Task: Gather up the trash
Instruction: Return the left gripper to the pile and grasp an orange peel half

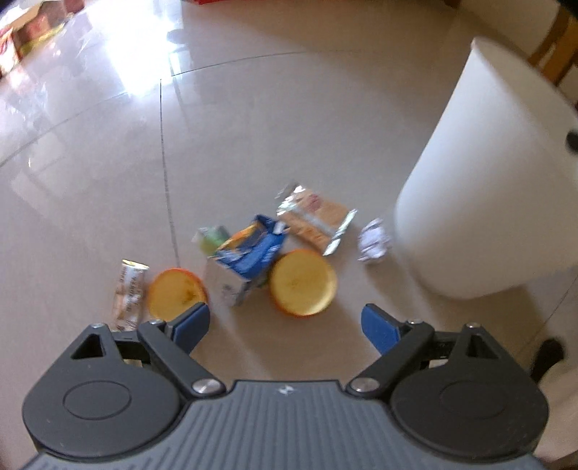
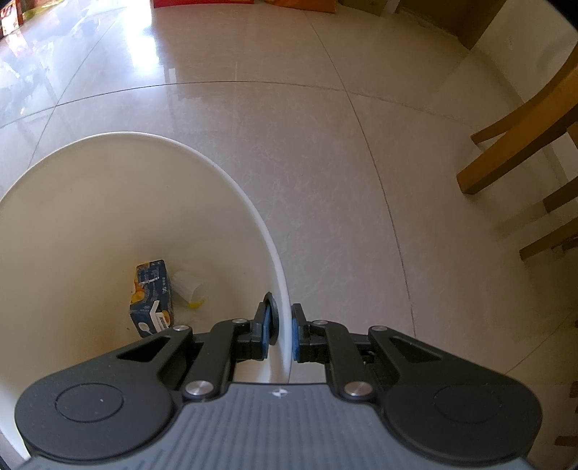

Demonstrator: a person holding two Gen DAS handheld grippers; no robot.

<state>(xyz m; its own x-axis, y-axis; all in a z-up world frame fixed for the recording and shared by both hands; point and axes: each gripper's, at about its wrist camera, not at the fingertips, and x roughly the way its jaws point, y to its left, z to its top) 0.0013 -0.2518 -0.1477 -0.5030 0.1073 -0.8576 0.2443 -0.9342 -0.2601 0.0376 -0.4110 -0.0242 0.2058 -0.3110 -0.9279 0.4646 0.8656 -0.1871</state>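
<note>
Trash lies on the tiled floor in the left wrist view: two orange peel halves [image 1: 303, 282] [image 1: 177, 294], a blue carton [image 1: 245, 260], a foil snack wrapper [image 1: 314, 220], a crumpled paper ball [image 1: 374, 244], a small can [image 1: 128, 294] and a green packet [image 1: 213, 236]. My left gripper [image 1: 285, 325] is open above the floor just short of the peels, holding nothing. The white bin [image 1: 498, 180] stands to the right. In the right wrist view my right gripper [image 2: 280, 332] is shut on the white bin's rim [image 2: 285, 314]. Inside the bin lie a blue carton [image 2: 151, 296] and a clear plastic cup [image 2: 191, 287].
Wooden chair legs [image 2: 520, 144] stand to the right of the bin. Colourful packages [image 1: 32, 32] lie at the far left of the floor. Bright glare sits on the tiles at the back.
</note>
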